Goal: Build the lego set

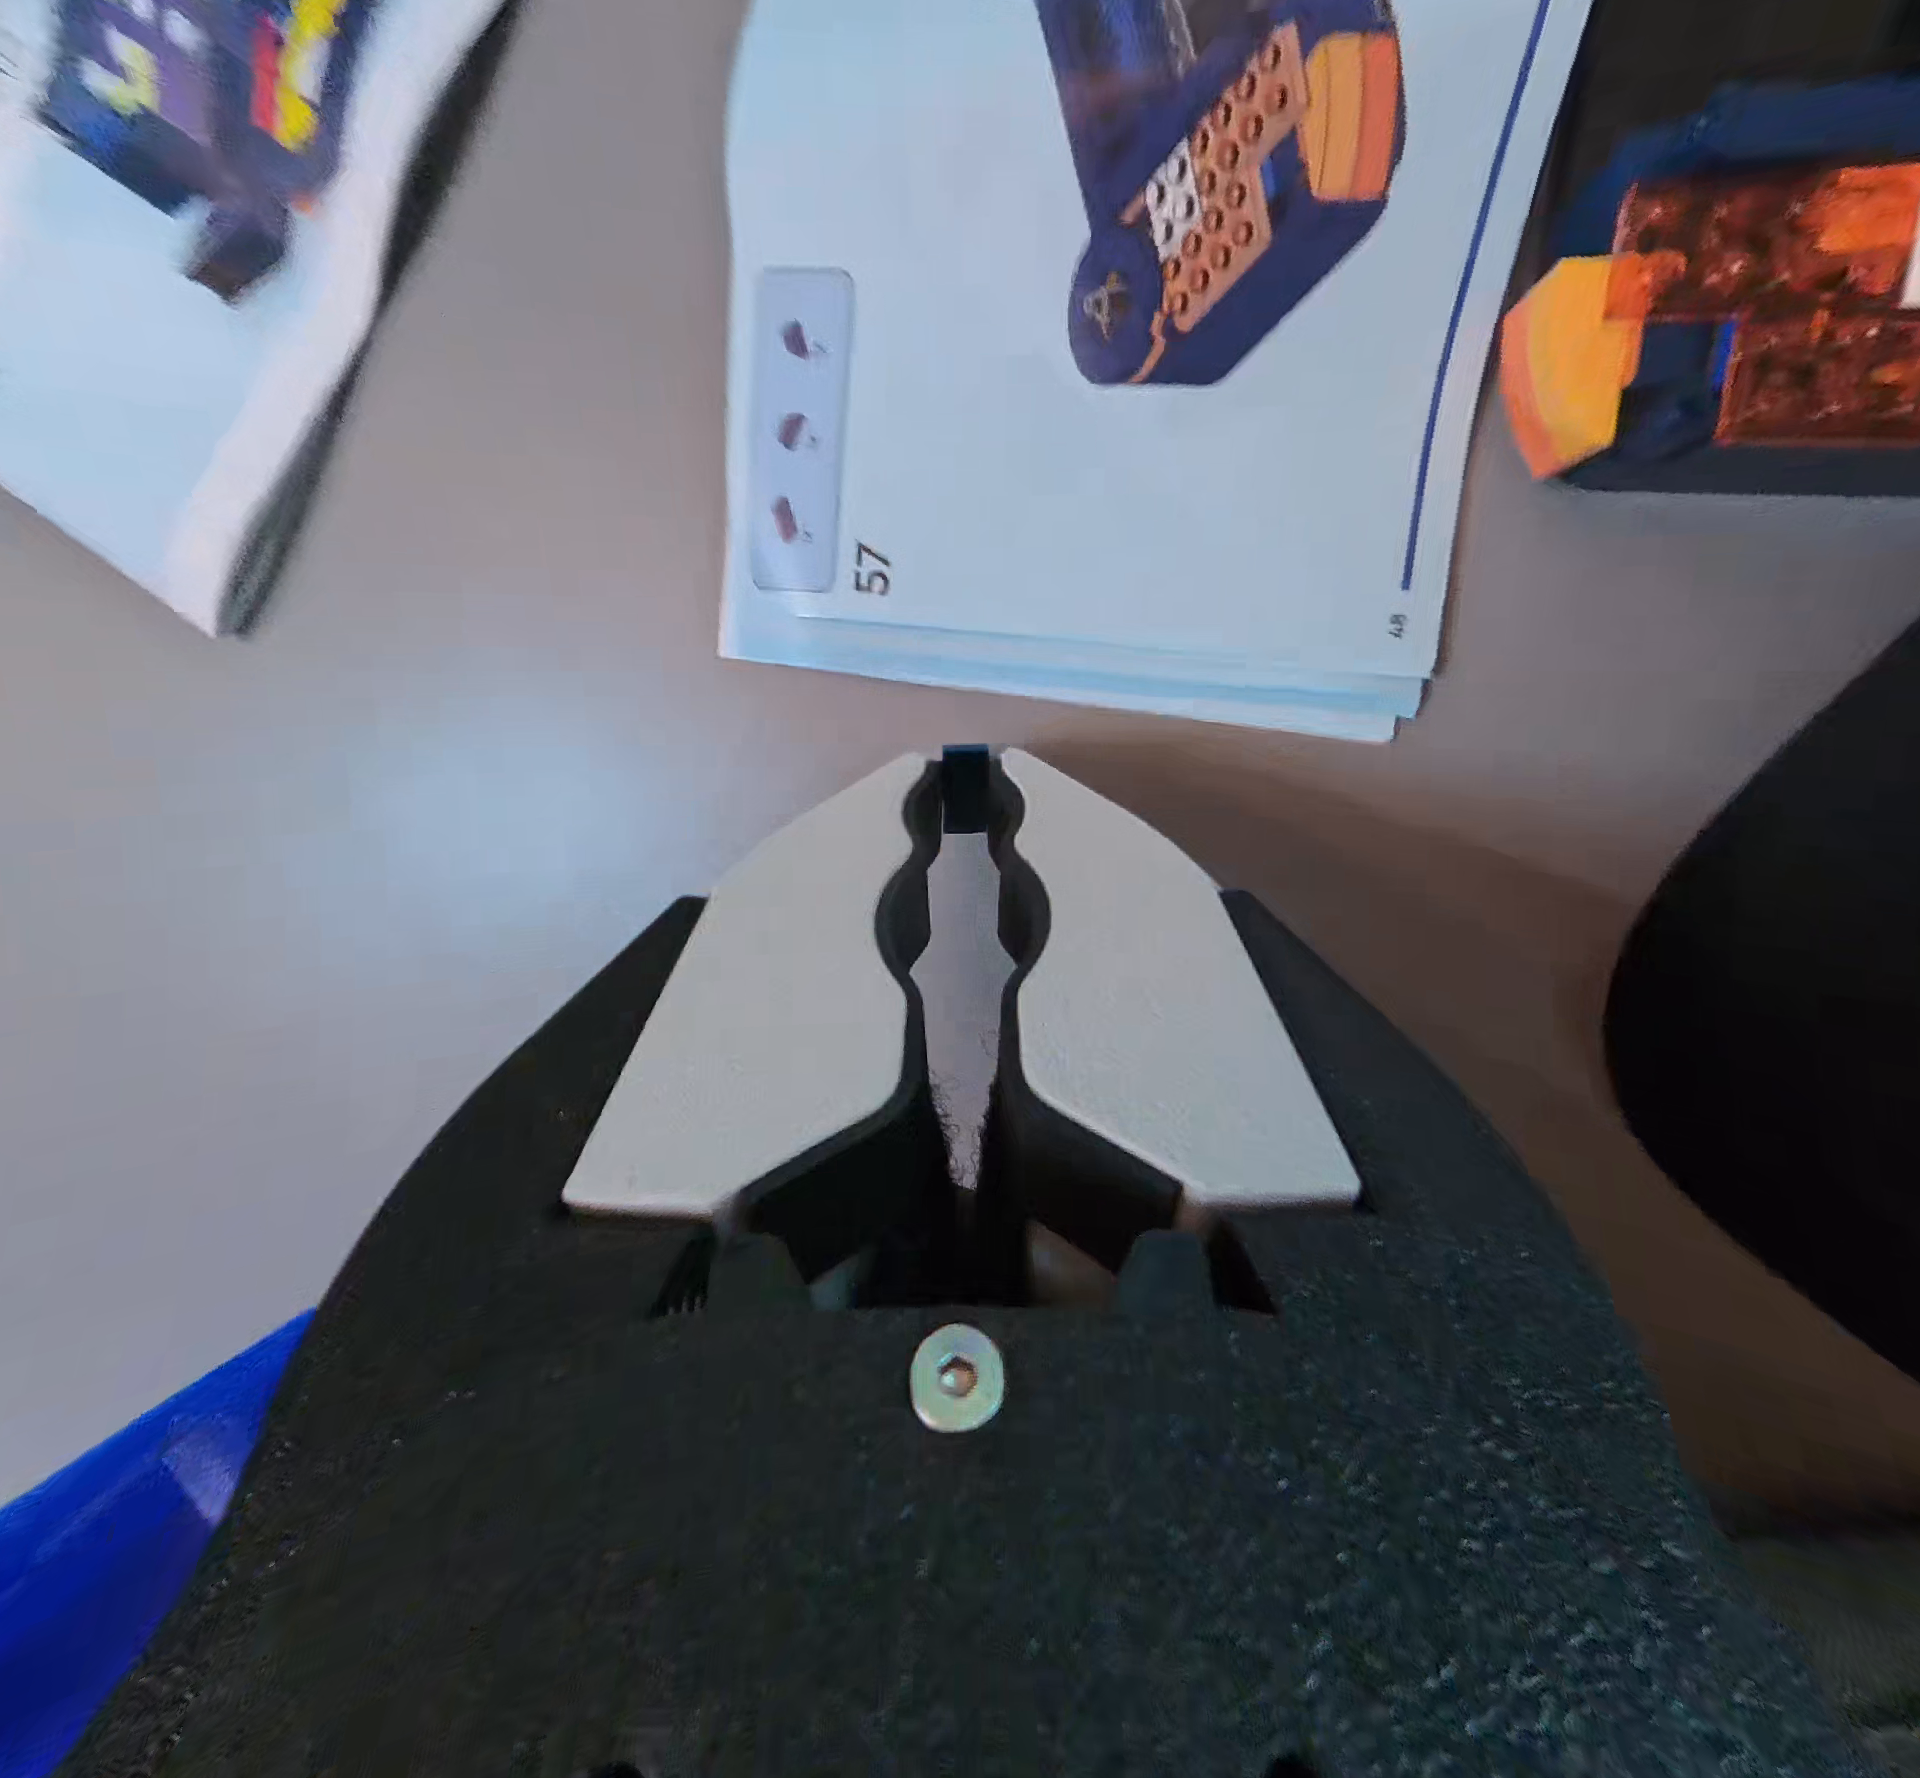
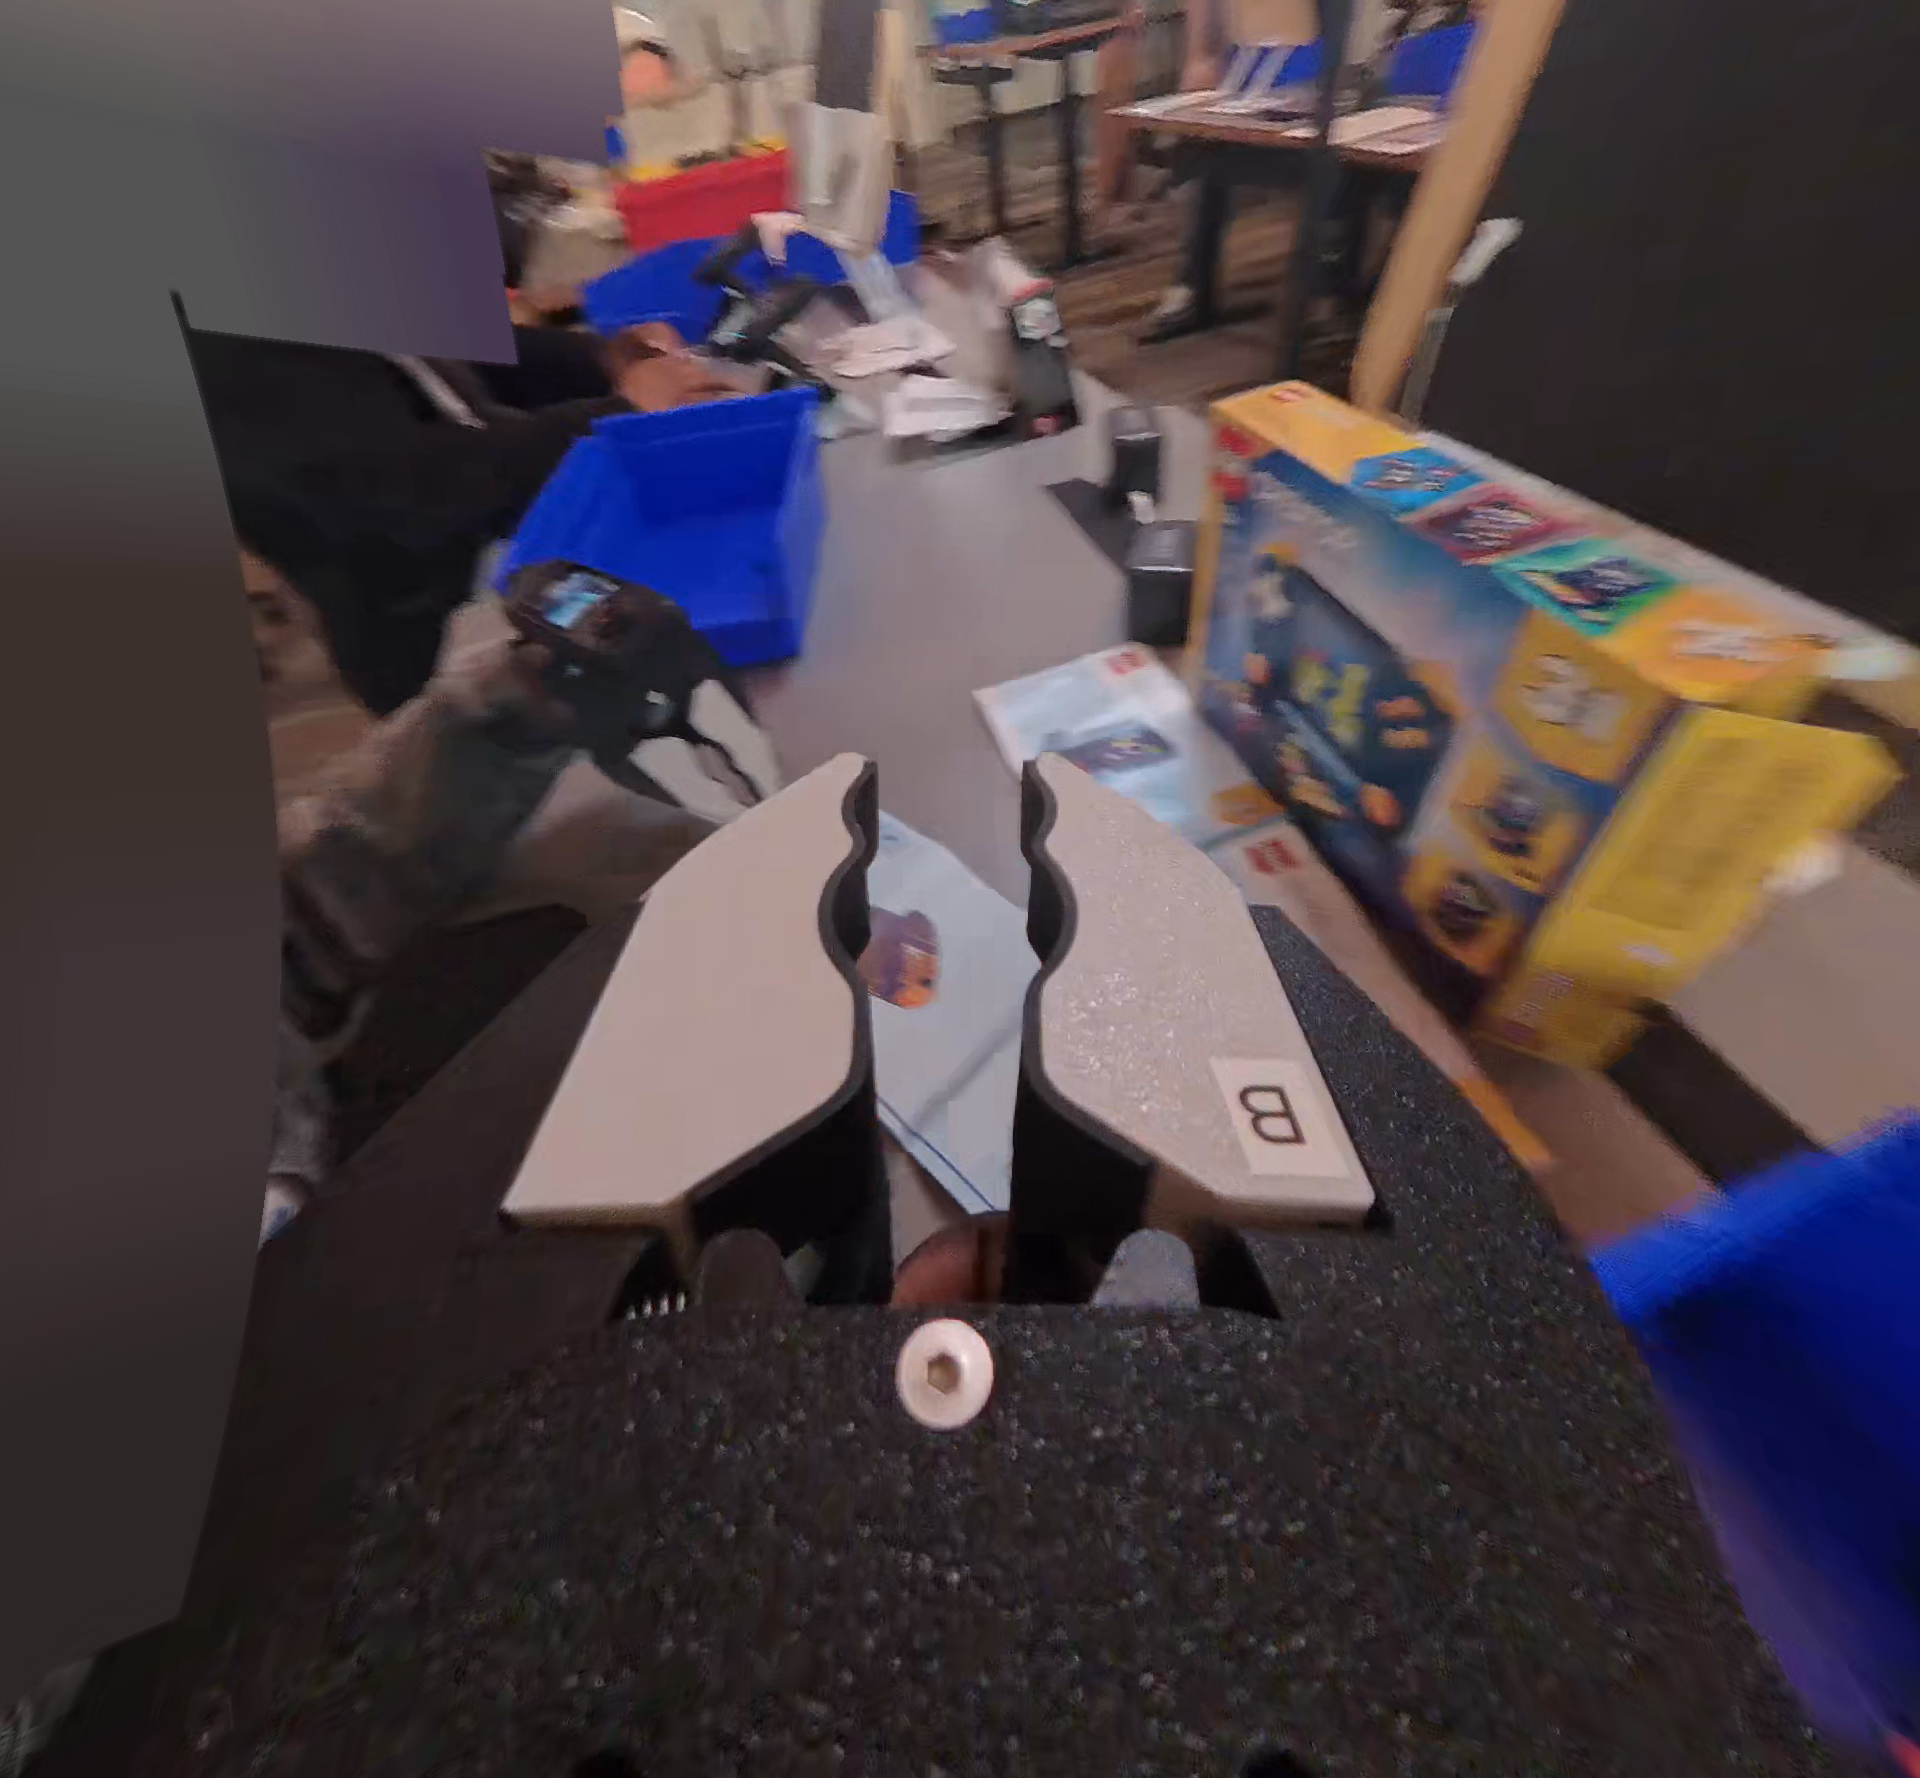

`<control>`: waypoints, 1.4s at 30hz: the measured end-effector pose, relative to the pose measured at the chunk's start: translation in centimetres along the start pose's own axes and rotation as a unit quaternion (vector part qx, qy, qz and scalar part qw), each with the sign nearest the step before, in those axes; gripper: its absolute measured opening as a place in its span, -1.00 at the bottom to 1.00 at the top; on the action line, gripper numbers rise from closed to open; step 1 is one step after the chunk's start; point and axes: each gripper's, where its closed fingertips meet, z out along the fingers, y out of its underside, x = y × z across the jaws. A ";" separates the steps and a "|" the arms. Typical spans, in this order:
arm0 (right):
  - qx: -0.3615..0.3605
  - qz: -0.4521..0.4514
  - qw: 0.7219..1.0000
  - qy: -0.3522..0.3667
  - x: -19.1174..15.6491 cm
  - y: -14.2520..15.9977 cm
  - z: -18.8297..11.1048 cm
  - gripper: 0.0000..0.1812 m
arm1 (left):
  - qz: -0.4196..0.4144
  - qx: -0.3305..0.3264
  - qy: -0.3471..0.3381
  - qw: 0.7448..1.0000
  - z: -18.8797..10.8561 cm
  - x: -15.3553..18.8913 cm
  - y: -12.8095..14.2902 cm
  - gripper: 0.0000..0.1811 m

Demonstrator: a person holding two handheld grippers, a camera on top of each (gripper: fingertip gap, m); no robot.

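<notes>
My left gripper (image 1: pixel 964 772) is shut on a small dark blue brick (image 1: pixel 964 793) pinched at its fingertips, held above the grey table. Ahead of it lies the open instruction booklet (image 1: pixel 1091 481). The partly built model (image 1: pixel 1725 315), dark blue with orange parts, sits at the right edge of the left wrist view. My right gripper (image 2: pixel 948 783) is open and empty, held above the table with the booklet (image 2: pixel 935 1001) showing between its fingers. The other gripper (image 2: pixel 592 627) shows farther off at the left in the right wrist view.
The yellow and blue set box (image 2: pixel 1507 731) stands to the right; it also shows at the upper left in the left wrist view (image 1: pixel 156 170). A blue bin (image 2: pixel 686 523) sits farther back. Another blue bin (image 2: pixel 1787 1333) is at the right edge. A person sits at the left. About 35 cm separates my left fingertips from my right.
</notes>
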 end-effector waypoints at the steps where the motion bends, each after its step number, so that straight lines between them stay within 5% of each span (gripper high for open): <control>1: -0.011 -0.012 0.999 0.035 0.9 0.2 -1.1 -0.71 | 0.000 -0.018 0.002 1.000 0.1 0.1 0.5 -0.91; 12: -0.120 -0.043 0.969 0.213 6.5 3.1 -6.0 -0.72 | -0.009 -0.064 0.021 0.998 0.1 1.2 1.2 -0.91; 28: -0.155 -0.043 0.960 0.228 7.5 4.3 -5.4 -0.72 | -0.021 -0.042 0.028 0.998 0.2 1.2 1.1 -0.89; 33: -0.158 -0.042 0.959 0.230 7.7 4.4 -5.5 -0.72 | -0.022 -0.020 0.046 0.998 -0.1 1.6 0.9 -0.66; 36: -0.161 -0.041 0.958 0.235 7.9 4.5 -5.9 -0.71 | -0.031 0.044 0.061 0.997 -1.3 1.6 -0.1 -0.56; 39: -0.171 -0.039 0.954 0.242 8.2 4.9 -6.8 -0.71 | -0.035 0.178 0.010 0.983 -2.9 -0.8 -2.7 -0.47; 42: -0.180 -0.019 0.948 0.262 9.4 5.6 -8.4 -0.71 | -0.072 0.393 -0.120 0.909 -6.9 -5.3 -7.0 -0.48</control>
